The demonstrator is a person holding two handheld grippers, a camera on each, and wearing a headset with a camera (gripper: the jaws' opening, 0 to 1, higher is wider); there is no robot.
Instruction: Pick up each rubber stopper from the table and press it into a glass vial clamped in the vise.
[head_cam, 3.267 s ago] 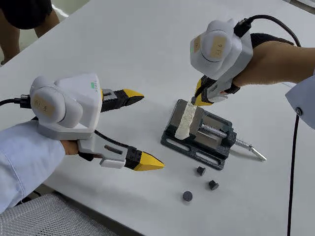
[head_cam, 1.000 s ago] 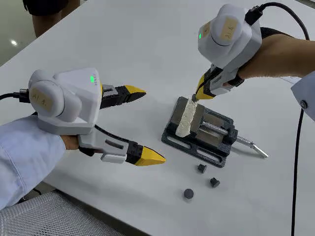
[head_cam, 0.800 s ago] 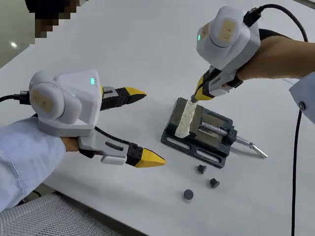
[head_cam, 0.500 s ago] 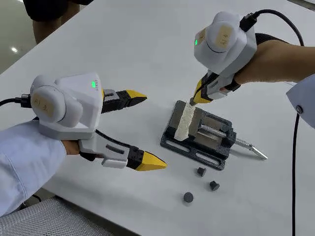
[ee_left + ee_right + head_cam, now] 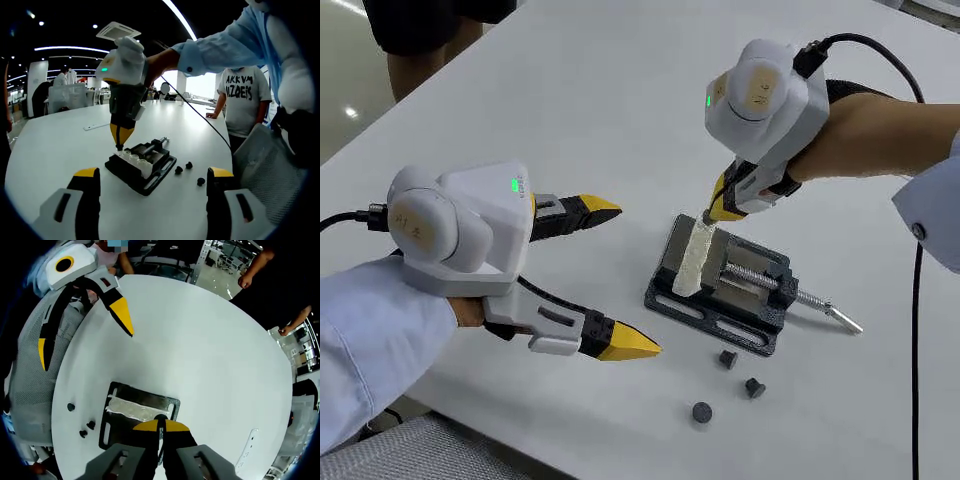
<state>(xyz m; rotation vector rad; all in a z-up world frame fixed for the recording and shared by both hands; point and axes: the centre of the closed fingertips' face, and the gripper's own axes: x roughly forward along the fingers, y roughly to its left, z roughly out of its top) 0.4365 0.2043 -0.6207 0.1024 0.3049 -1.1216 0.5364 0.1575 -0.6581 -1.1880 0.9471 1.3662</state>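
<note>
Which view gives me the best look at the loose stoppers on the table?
Head view: all three loose stoppers lie apart, unobstructed, beside the vise. Both gripper views show them too, as small dark dots near the vise.

1. A green light (image 5: 515, 185) has come on atop the left hand-held gripper (image 5: 635, 278); it was dark in the earliest picture.
2. A second green light (image 5: 708, 100) has likewise lit on the right hand-held gripper (image 5: 708, 216).
</note>
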